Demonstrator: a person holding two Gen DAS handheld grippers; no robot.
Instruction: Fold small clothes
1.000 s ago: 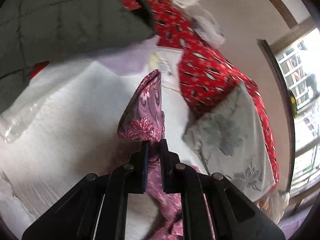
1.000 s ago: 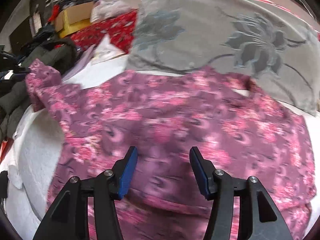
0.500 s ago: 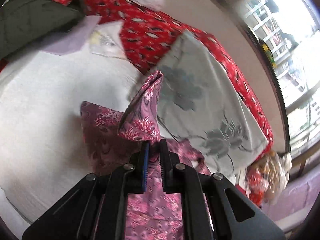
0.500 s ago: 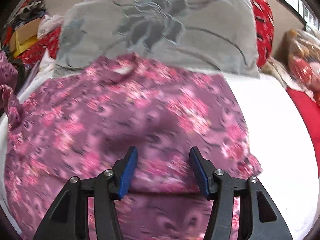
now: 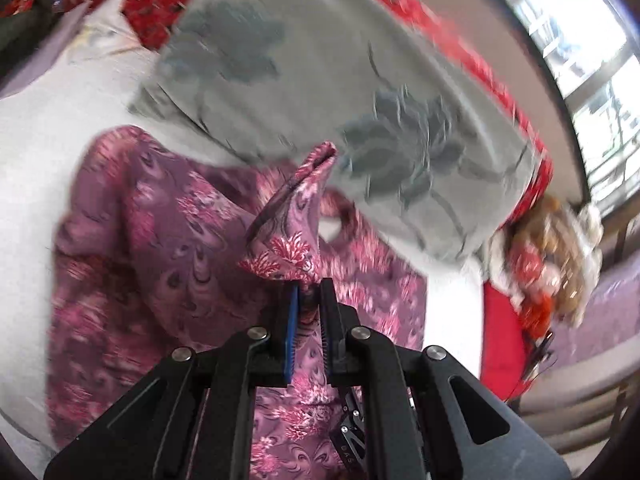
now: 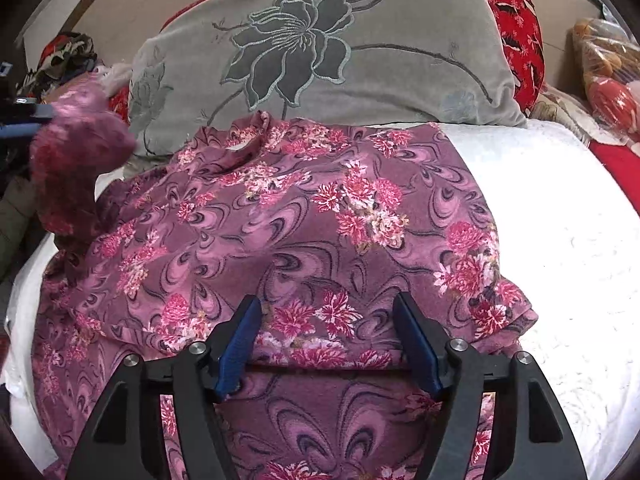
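White bedding [image 6: 560,240] covers the bed and takes up most of both views, with a beige wall behind it and bright window panes [image 5: 580,40] at the upper right of the left wrist view. Against the head of the bed leans a large grey pillow [image 6: 360,60] with a dark embroidered flower, and behind that a red patterned cushion [image 6: 516,28].

Spread across the bedding, its neck opening just below the grey pillow, lies the purple floral garment [image 6: 300,232]; its near part is doubled over into a fold that crosses just in front of the right gripper.

Off the right edge of the bed sits a clear plastic bag [image 6: 604,76]; inside it are soft red and tan things, too blurred to name.

The left gripper [image 5: 308,300] is clamped on a sleeve or corner of the garment, which stands up from its blue pads in a creased peak above the rest of the cloth; in the right wrist view the same raised cloth [image 6: 76,148] shows at the far left.

The right gripper [image 6: 326,320] hovers over the folded edge with its jaws apart and just widened, fabric lying beneath and between them but not pressed by the pads.
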